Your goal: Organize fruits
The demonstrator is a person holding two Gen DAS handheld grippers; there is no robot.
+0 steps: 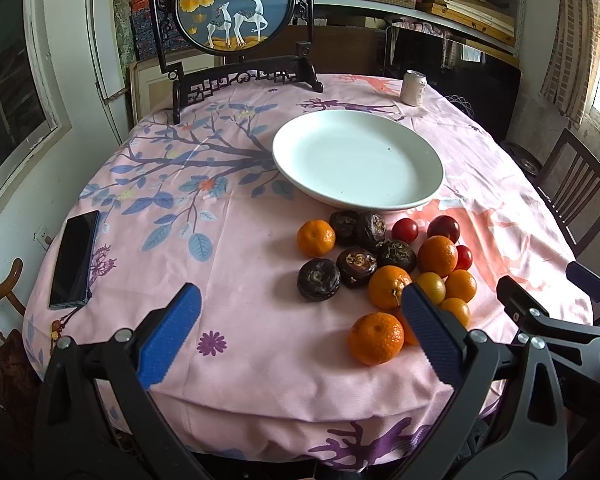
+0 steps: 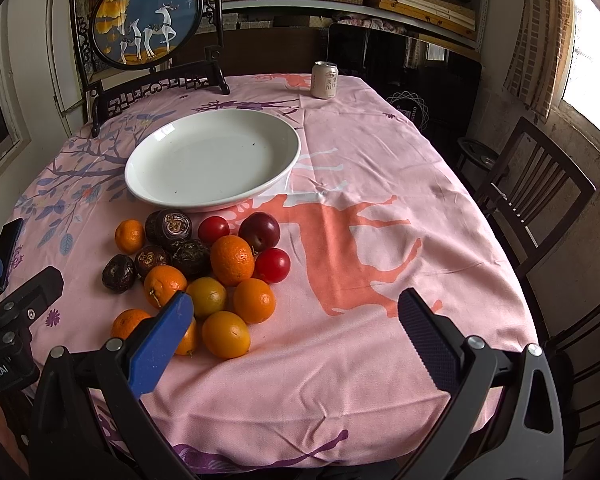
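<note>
A heap of fruit lies on the pink cloth in front of an empty white plate point(image 1: 358, 158) point(image 2: 212, 160): several oranges point(image 1: 376, 338) point(image 2: 232, 260), dark wrinkled passion fruits point(image 1: 318, 280) point(image 2: 174, 226), red plums point(image 1: 444, 228) point(image 2: 259, 230) and small yellow fruits point(image 2: 225, 334). My left gripper point(image 1: 300, 300) hovers open over the near table edge, its right finger just in front of the oranges. My right gripper point(image 2: 296, 308) is open too, its left finger over the nearest oranges. Neither holds anything.
A phone point(image 1: 75, 258) lies at the table's left edge. A drink can point(image 1: 414, 88) point(image 2: 324, 80) stands at the far side, beside a framed deer screen point(image 1: 236, 8) point(image 2: 146, 16). A wooden chair point(image 2: 528, 196) stands to the right. Shelves fill the back wall.
</note>
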